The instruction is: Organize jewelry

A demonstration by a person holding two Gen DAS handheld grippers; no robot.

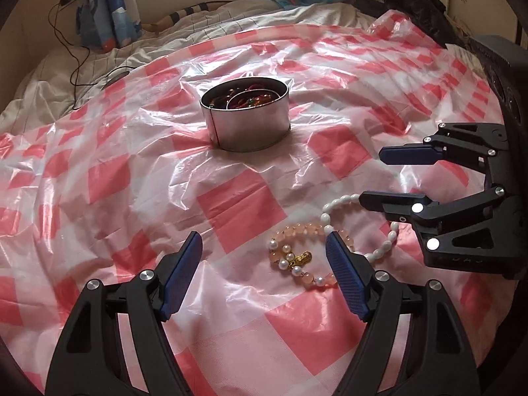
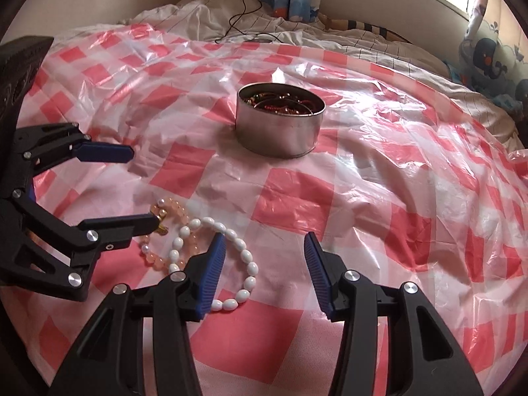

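A round metal tin (image 1: 246, 117) stands toward the far middle of the pink checked plastic sheet (image 1: 231, 204) spread over the bed, and it already holds a tangle of reddish and dark pieces, so part of the sorting looks done. Two items remain outside it, lying together on the near side of the sheet: a white bead bracelet (image 2: 246, 257) and a peach bead bracelet (image 1: 297, 247) with small pearls and a gold charm, the two touching or overlapping at one edge. The left gripper (image 1: 264, 257) has its jaws spread wide and empty, its right finger resting over or just beside the peach strand. The right gripper (image 2: 264, 250) is likewise spread and grips nothing, its left finger crossing the white loop. Neither piece is lifted yet. What the tin contains cannot be made out item by item; its interior is dark and small in both views. Part of each bracelet is hidden behind a finger, so whether they are tangled is uncertain.
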